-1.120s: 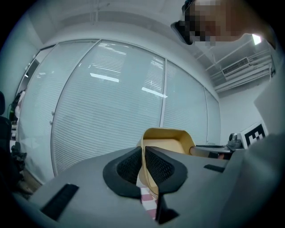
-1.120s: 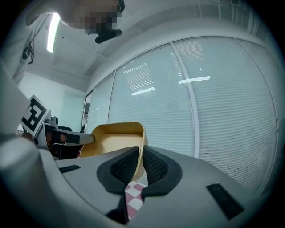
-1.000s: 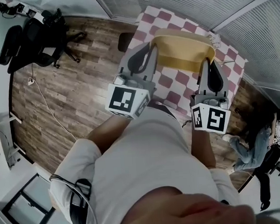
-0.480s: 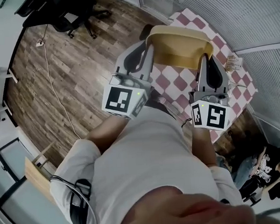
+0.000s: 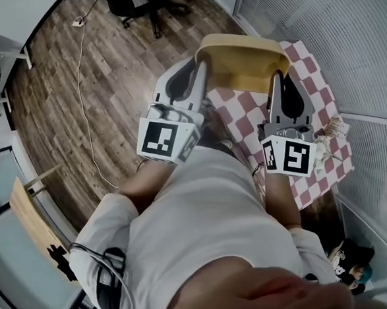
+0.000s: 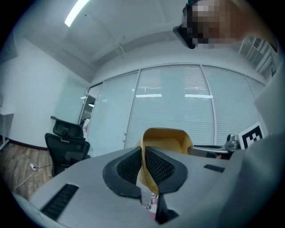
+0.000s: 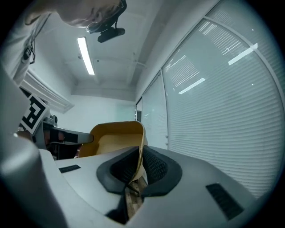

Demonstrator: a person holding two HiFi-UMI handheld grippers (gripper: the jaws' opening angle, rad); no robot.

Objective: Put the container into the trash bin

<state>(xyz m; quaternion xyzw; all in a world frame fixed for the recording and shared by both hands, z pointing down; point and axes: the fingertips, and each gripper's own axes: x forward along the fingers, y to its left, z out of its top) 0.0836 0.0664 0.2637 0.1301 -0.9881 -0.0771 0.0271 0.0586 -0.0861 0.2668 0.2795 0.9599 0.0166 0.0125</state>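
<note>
A tan, shallow container (image 5: 240, 61) hangs in the air in front of me, held by its two opposite side walls. My left gripper (image 5: 200, 74) is shut on the container's left wall, which shows as a thin edge (image 6: 143, 158) between the black pads. On the other side, my right gripper (image 5: 279, 82) is shut on the right wall (image 7: 140, 160). From each gripper view I look into the container's hollow (image 6: 168, 139) (image 7: 113, 140) with the other gripper beyond it. No trash bin shows in any view.
A table with a red-and-white checked cloth (image 5: 322, 102) lies under and right of the container, with small items at its edge (image 5: 328, 138). Wooden floor (image 5: 109, 84) with a white cable (image 5: 83, 92) lies to the left. A black office chair (image 6: 67, 142) and blind-covered glass walls (image 6: 178, 107) stand ahead.
The whole head view has swung: the checked table slid to the right and the chairs to the top. Both grippers kept their hold on the container throughout.
</note>
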